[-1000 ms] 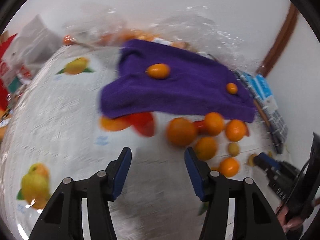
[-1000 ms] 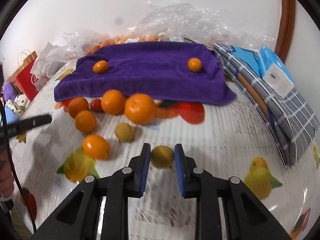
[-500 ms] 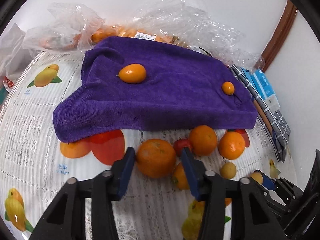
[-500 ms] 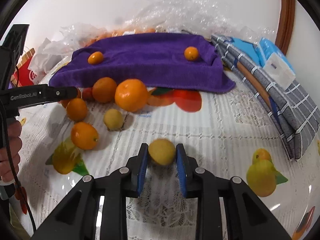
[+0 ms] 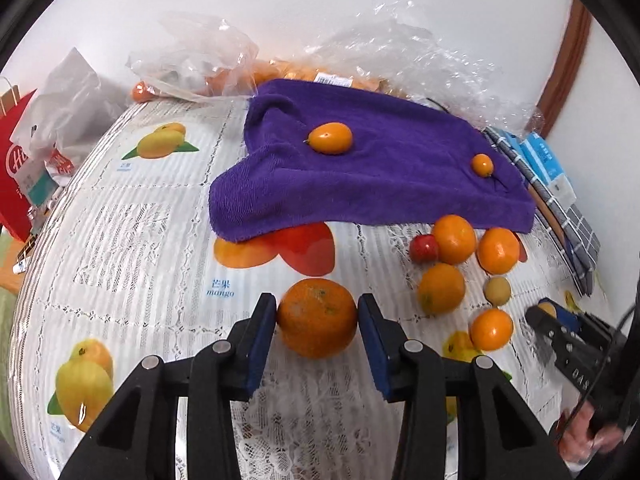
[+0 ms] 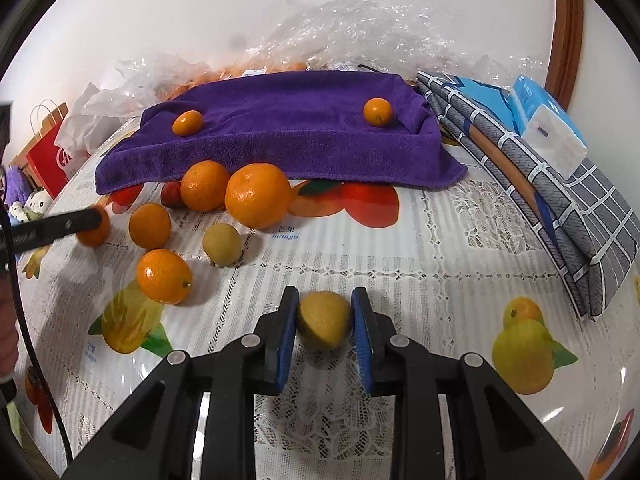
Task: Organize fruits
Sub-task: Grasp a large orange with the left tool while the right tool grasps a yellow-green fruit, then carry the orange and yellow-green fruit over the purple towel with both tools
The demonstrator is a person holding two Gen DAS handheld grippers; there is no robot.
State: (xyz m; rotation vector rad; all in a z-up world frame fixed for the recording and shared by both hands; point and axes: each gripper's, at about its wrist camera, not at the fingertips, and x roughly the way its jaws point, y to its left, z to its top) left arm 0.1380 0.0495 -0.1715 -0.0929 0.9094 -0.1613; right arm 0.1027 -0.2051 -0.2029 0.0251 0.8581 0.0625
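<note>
Oranges first: a large orange (image 5: 317, 322) sits on the fruit-print tablecloth (image 5: 132, 240) squarely between the blue pads of the left gripper (image 5: 317, 316), both pads pressed to its sides, after the jaws have just been closing around it. Over on the other side, the right gripper (image 6: 324, 318) is clamped narrow on a small yellow-green fruit (image 6: 323, 319), pads tight against it, low over the cloth. Just beyond lies the loose cluster: several oranges (image 6: 257, 194), a small red fruit (image 5: 423, 248) and another yellow-green fruit (image 6: 222, 243), all close to the front edge of the purple towel (image 6: 296, 136). Two small orange fruits (image 5: 331, 138) rest on top of that towel, well apart from each other. The left wrist view alone shows the left grip on the large orange, with the right gripper at far right and fingers (image 5: 580, 436) on its handle. The right wrist view alone shows the pinched yellow-green fruit clearly, plus the folded grey checked cloth (image 6: 560, 216) and a tissue pack (image 6: 548, 128) to the right.
</note>
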